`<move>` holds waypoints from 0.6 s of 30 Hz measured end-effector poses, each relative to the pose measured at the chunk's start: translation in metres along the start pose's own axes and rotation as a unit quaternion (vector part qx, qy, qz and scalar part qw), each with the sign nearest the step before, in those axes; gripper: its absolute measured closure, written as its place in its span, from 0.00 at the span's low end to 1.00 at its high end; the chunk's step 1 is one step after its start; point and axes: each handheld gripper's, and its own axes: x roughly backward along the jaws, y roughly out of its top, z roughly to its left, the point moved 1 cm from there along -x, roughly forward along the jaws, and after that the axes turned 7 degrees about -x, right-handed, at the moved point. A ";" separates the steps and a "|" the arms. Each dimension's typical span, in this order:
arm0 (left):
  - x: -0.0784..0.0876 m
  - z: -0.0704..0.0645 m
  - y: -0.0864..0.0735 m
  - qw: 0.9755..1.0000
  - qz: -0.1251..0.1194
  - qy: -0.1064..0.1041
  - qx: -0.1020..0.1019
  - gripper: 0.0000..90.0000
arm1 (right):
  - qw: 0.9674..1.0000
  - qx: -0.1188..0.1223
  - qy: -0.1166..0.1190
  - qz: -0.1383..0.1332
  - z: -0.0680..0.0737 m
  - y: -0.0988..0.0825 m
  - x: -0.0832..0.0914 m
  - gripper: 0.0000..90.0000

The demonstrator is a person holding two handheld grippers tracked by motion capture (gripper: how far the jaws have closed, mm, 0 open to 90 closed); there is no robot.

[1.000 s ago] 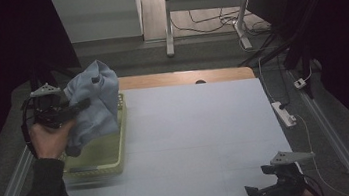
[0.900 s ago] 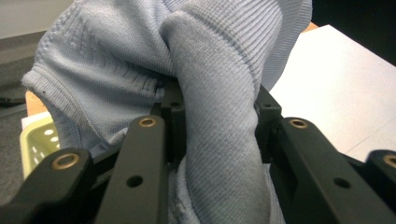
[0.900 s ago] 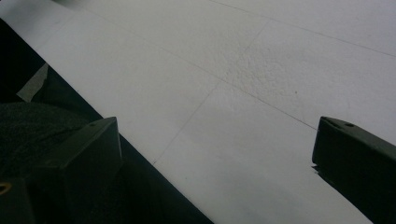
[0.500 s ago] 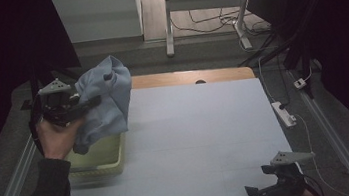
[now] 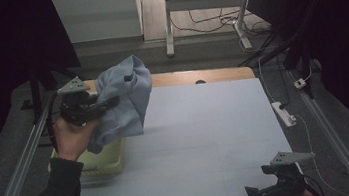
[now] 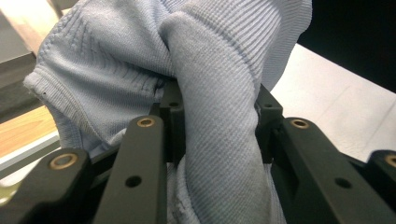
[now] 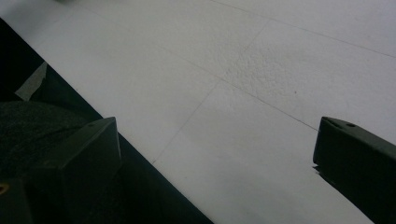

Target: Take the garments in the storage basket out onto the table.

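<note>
A light blue knitted cloth (image 5: 129,96) hangs bunched above the table's left side. My left gripper (image 5: 112,101) is shut on a thick fold of it, held up by a hand in a dark sleeve. In the left gripper view the cloth (image 6: 116,60) is squeezed between the two black jaws of the left gripper (image 6: 217,121). A pale yellow-green bin (image 5: 107,161) sits on the table below the cloth. My right gripper (image 5: 256,179) rests at the table's front right corner, and in its own view the right gripper (image 7: 215,154) stands open with nothing between its jaws.
The white table top (image 5: 206,129) has a wooden strip (image 5: 220,74) along its far edge. A white power strip (image 5: 284,114) lies beside the right edge. Metal rails (image 5: 15,173) run along both sides. A desk frame (image 5: 168,23) stands behind.
The left hand has carried the cloth up and to the right, from over the bin towards the table's middle. The right gripper has kept still.
</note>
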 end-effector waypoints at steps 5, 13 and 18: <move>-0.008 -0.010 0.006 1.000 -0.002 -0.016 -0.007 0.73 | 1.000 0.000 0.000 0.000 0.000 0.000 0.000 0.01; -0.023 -0.027 0.013 0.999 0.001 -0.038 -0.022 0.72 | 1.000 0.001 0.001 0.000 0.000 0.000 0.000 0.01; -0.036 -0.037 0.017 0.998 0.002 -0.054 -0.030 0.72 | 1.000 0.000 0.000 0.001 0.000 -0.001 0.000 0.01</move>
